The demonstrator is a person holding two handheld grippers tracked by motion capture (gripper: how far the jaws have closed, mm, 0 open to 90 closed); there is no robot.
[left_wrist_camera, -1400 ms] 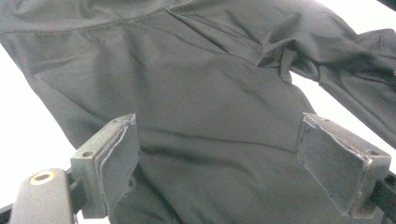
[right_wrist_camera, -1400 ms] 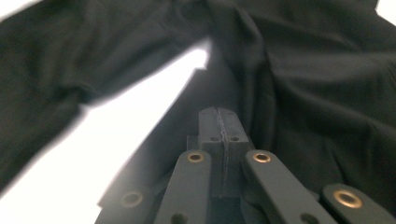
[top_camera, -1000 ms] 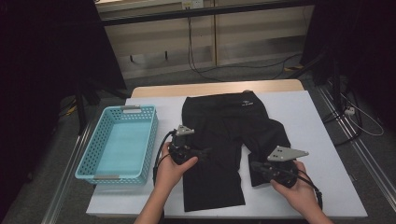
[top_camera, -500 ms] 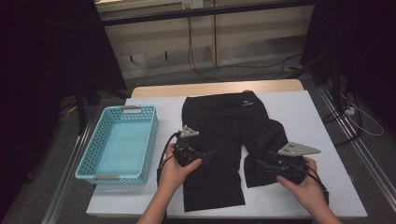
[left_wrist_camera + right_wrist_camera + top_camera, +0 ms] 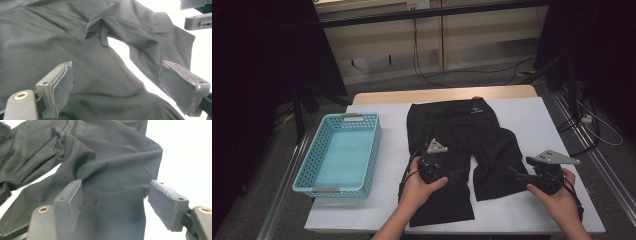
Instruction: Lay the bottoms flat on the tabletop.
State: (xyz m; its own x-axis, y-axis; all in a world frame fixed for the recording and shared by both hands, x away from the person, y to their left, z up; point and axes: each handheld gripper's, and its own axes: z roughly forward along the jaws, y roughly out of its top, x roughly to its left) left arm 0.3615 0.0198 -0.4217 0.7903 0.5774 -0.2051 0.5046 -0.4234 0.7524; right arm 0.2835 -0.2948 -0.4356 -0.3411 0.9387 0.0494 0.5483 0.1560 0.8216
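Note:
Black shorts (image 5: 462, 132) lie flat on the white table (image 5: 537, 115), waistband away from me. My left gripper (image 5: 459, 175) hovers over the left leg of the shorts (image 5: 62, 37), jaws pointing right. In the left gripper view my left gripper (image 5: 117, 72) is open, with the cloth lying beneath and nothing pinched. My right gripper (image 5: 514, 172) sits at the outer edge of the right leg, pointing left. Its jaws have just been opening. In the right gripper view my right gripper (image 5: 116, 187) is spread wide, and the fabric (image 5: 112, 152) lies loose past its pads.
A light blue plastic basket (image 5: 344, 150) stands on the table's left side with nothing in it. Bare white tabletop runs right of the shorts and along the front edge. The right gripper's jaw (image 5: 197, 21) shows at the top right of the left gripper view.
Both hands have shifted to the right. The right gripper's jaws went from shut to open and it has drawn back to the outer edge of the right leg.

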